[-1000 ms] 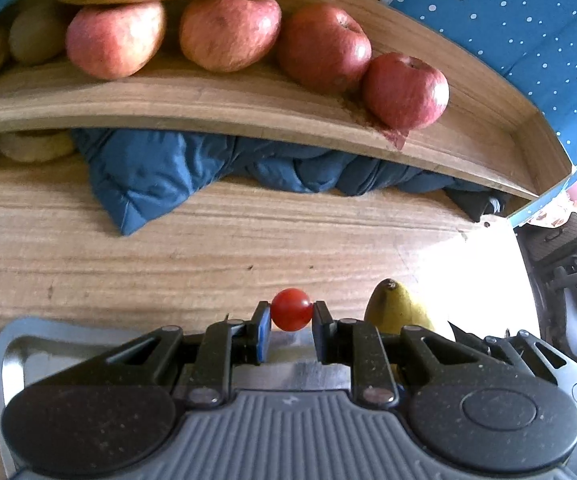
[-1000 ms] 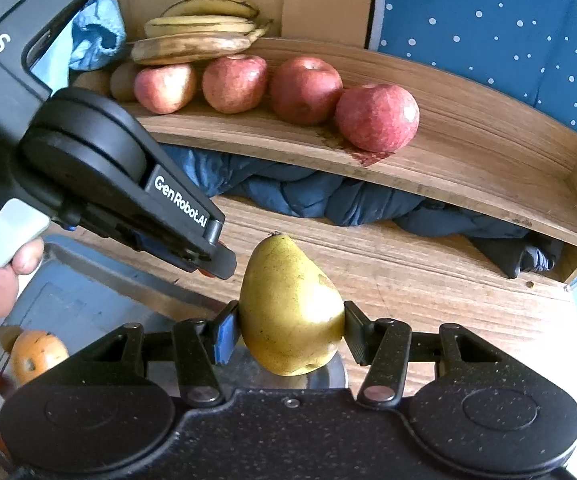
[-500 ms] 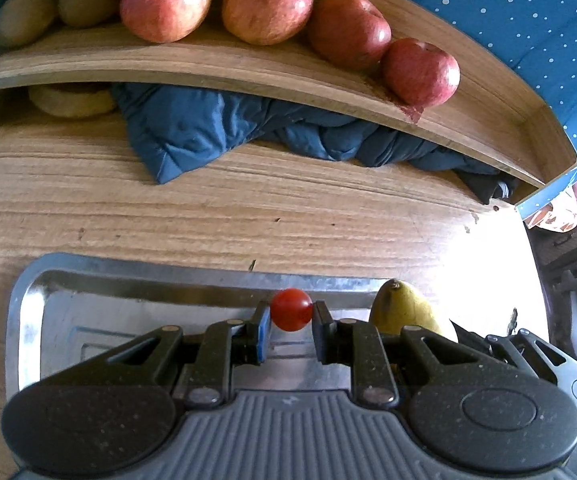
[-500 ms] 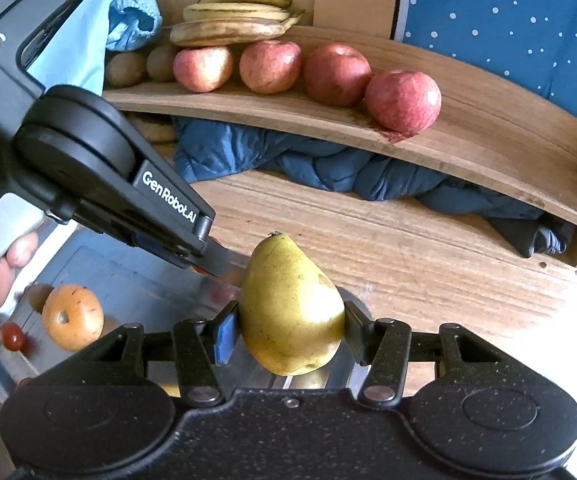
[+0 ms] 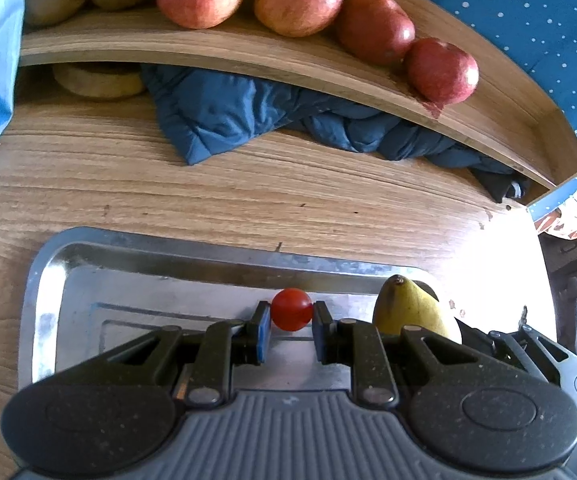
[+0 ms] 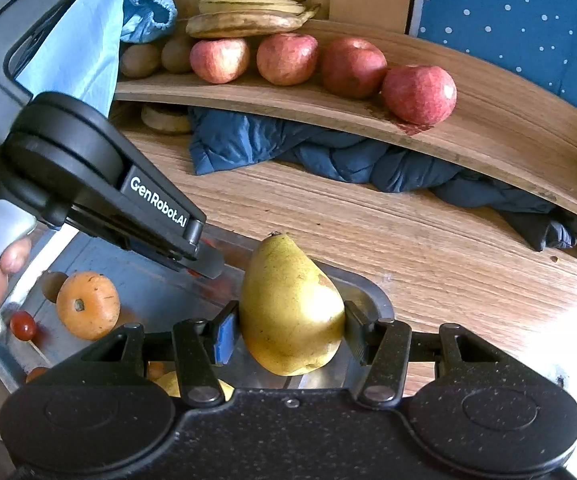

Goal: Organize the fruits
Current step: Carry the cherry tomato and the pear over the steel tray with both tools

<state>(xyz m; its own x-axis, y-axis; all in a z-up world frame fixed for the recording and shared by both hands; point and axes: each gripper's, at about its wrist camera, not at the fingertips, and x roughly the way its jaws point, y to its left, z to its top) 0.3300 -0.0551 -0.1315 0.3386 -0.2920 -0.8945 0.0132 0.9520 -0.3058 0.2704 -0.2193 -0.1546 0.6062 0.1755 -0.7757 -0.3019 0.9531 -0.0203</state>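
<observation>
You have a dark blue padded jacket [image 5: 248, 116] bunched under the wooden shelf [image 6: 488, 132] on the bench [image 5: 168, 192], dotted blue fabric [image 6: 528, 12] behind.

This looks like a lived-in home, at a wooden desk [image 6: 428, 248] with a raised shelf [image 6: 488, 120] used as a fruit ledge: apples [image 6: 419, 94] in a row, bananas [image 6: 248, 20] stacked behind. A navy padded jacket [image 6: 328, 156] is stuffed under the shelf, blue polka-dot fabric [image 6: 528, 12] hangs behind, and a metal tray [image 5: 136, 264] sits on the desk.
</observation>
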